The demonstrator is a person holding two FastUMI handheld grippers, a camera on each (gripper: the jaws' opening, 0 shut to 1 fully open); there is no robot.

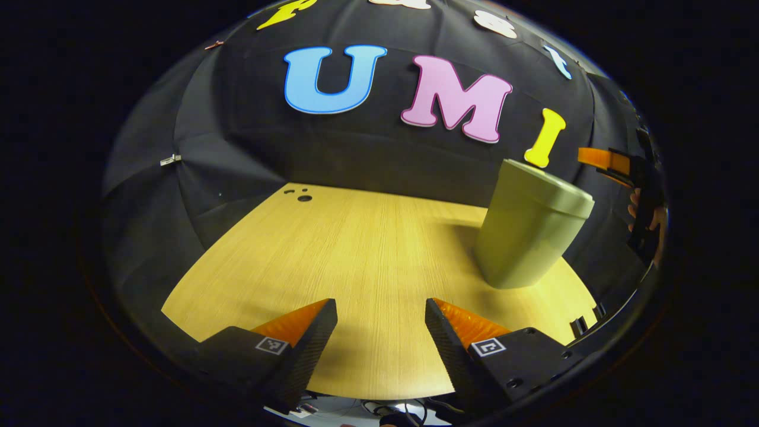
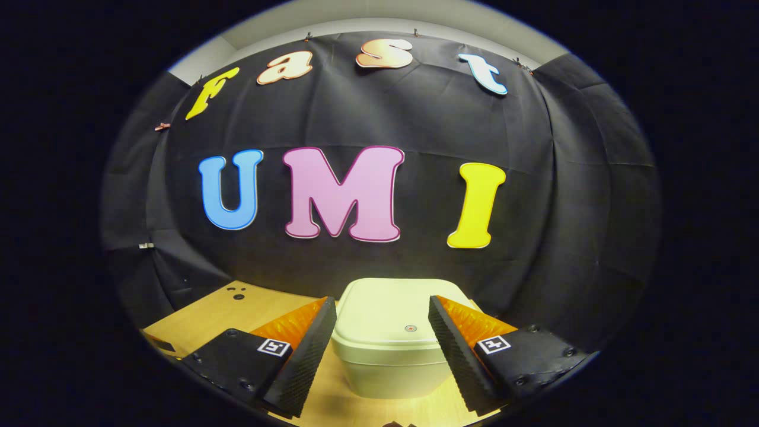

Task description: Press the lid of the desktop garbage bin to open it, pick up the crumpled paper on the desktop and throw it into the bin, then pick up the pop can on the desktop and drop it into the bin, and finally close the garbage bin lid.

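The tabletop [image 1: 356, 249] carries the bin [image 1: 528, 237], which stands upright toward its far right part in the left gripper view, near the booth wall, lid [image 2: 397, 314] down. It is a pale green plastic box with rounded corners, and the flat lid has a small round mark [image 2: 410, 328] near its front. The right tongs [image 2: 382, 347] hover above and in front of the lid, spread wide and holding nothing; the left tongs [image 1: 381, 344] are likewise spread and empty, over bare wood well apart from the bin. The bin looks light, so an off-centre or slanted press could likely tip or skid it rather than release the lid, and widely spread tongs may straddle the mark.
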